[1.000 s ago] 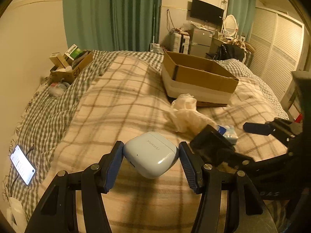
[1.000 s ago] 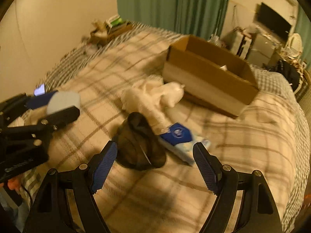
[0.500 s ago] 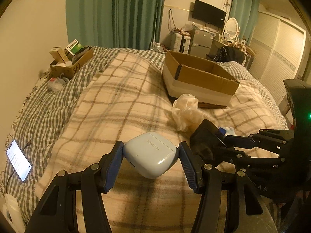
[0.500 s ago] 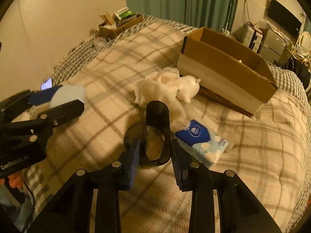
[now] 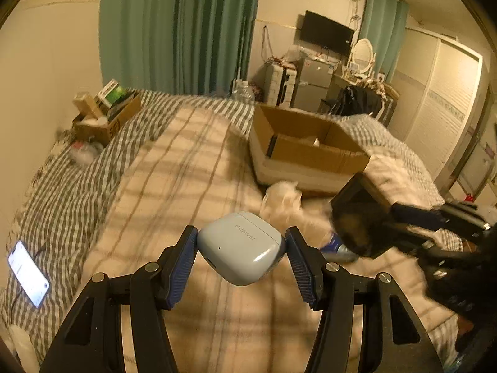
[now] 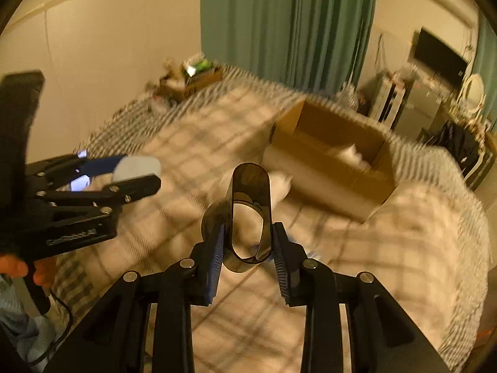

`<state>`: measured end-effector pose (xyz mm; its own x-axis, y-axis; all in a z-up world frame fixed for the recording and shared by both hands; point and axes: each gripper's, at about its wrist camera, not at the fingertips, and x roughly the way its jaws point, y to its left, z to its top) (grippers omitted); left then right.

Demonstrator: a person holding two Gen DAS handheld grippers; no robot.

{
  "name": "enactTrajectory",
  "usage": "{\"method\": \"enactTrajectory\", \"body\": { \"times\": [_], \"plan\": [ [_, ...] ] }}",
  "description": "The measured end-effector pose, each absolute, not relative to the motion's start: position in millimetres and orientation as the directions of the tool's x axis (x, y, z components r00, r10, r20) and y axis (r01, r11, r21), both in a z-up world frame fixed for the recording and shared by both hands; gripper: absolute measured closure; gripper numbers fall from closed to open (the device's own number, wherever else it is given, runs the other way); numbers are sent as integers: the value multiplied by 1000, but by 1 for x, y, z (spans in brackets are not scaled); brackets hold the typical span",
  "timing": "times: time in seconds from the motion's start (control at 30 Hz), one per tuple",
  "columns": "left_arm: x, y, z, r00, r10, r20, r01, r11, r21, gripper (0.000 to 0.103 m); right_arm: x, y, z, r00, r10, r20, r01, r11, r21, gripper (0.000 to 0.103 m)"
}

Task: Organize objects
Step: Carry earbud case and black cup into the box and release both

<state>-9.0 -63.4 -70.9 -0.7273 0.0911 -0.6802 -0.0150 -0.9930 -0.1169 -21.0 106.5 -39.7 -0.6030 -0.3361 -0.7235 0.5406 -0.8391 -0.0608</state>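
left hand-held gripper (image 5: 241,250) half open, pads clamped on pale blue earbud case (image 5: 240,246), held above the bed (image 5: 186,168). right hand-held gripper (image 6: 247,248) narrower, just closed on dark translucent tube-like holder (image 6: 250,214), also lifted off the bed. background motion-blurred; white cloth (image 5: 284,199) and blue pack indistinct. both angled down toward cardboard box (image 5: 306,152).

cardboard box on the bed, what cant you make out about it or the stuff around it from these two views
- Cardboard box contents: both views show only a pale shape inside; the near wall hides the rest.
- Blue tissue pack: left wrist view, mostly behind the dark clear cup and the right gripper.
- White cloth: blurred in both views.
- Phone screen: too small to read.
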Motion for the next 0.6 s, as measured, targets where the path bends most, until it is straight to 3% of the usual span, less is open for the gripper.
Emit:
{"method": "enactTrajectory", "body": {
  "times": [0.37,0.6],
  "plan": [
    [-101,-34,4,-815,115,-567,-78,-993,-88,44,-92,142,66,-794,-265,-547,431,-881,-198,73],
    [-190,-8,7,-824,141,-549,-126,-990,-65,44,-177,152,77,-811,-233,-537,386,-903,-191,73]
  ]
}}
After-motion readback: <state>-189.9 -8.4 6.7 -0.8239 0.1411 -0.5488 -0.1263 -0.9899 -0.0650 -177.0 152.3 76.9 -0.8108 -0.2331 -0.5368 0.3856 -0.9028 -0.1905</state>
